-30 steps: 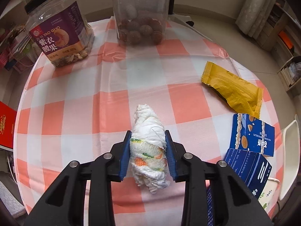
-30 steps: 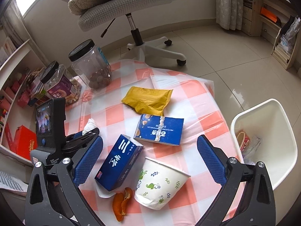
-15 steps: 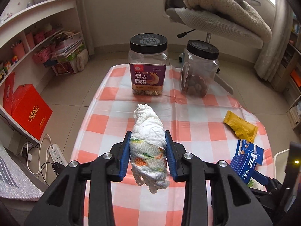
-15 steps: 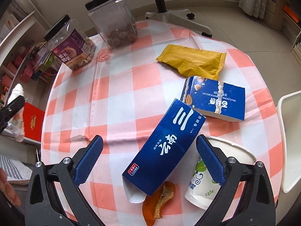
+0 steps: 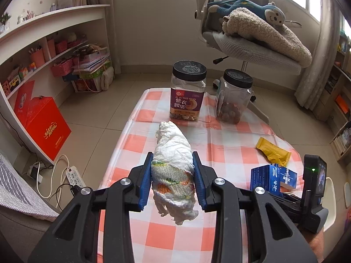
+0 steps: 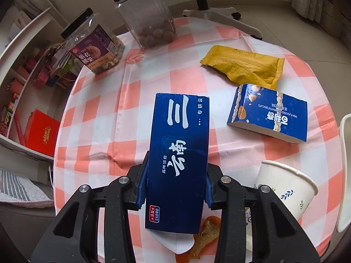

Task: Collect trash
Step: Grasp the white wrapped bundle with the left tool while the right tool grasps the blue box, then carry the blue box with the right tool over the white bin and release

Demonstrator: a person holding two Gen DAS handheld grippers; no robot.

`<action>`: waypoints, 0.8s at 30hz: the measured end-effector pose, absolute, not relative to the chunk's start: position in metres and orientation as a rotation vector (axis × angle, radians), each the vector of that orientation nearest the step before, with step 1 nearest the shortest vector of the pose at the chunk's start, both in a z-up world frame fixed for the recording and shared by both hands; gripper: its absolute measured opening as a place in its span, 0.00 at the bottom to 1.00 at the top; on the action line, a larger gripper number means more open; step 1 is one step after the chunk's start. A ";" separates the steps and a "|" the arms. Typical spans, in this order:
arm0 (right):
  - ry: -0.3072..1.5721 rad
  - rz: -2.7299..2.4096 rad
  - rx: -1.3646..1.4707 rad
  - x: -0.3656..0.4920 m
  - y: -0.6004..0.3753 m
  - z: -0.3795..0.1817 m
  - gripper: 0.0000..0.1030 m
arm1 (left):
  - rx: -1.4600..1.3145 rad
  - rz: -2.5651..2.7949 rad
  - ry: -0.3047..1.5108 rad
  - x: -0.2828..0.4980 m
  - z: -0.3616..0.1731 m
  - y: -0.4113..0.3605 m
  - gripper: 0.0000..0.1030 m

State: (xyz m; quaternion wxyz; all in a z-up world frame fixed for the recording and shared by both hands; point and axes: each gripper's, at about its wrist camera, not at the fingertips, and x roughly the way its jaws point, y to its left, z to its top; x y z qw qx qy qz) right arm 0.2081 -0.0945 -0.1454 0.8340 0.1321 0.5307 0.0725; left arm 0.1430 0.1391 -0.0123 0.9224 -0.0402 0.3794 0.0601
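Observation:
My left gripper is shut on a crumpled white tissue wad with coloured print, held in the air above the near end of the checked table. My right gripper points down over a long dark blue box. Its jaws are closing, and the blue pads press on the box's two long sides near its lower end. That box also shows at the right of the left wrist view. A white flap sticks out under the box's near end.
On the table lie a yellow wrapper, a blue biscuit box, a tipped paper cup and orange peel. Two black-lidded jars stand at the far edge. A white bin stands off the right side.
The left gripper rose and drew back from the table with the tissue. The right gripper came down over the dark blue box and its wide jaws closed onto it.

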 end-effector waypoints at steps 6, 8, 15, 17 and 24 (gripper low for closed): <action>0.934 0.229 0.279 0.191 -0.091 -0.087 0.37 | -0.092 0.142 0.747 0.138 -0.004 0.139 0.33; 0.874 0.248 0.279 0.183 -0.094 -0.070 0.37 | -0.087 0.144 0.734 0.137 -0.002 0.137 0.33; 0.707 0.252 0.227 0.159 -0.101 -0.030 0.37 | -0.069 0.135 0.690 0.132 0.006 0.123 0.33; 0.670 0.247 0.206 0.153 -0.103 -0.023 0.37 | -0.063 0.128 0.680 0.132 0.008 0.118 0.33; 0.571 0.209 0.131 0.133 -0.115 -0.004 0.37 | -0.041 0.103 0.645 0.125 0.015 0.098 0.33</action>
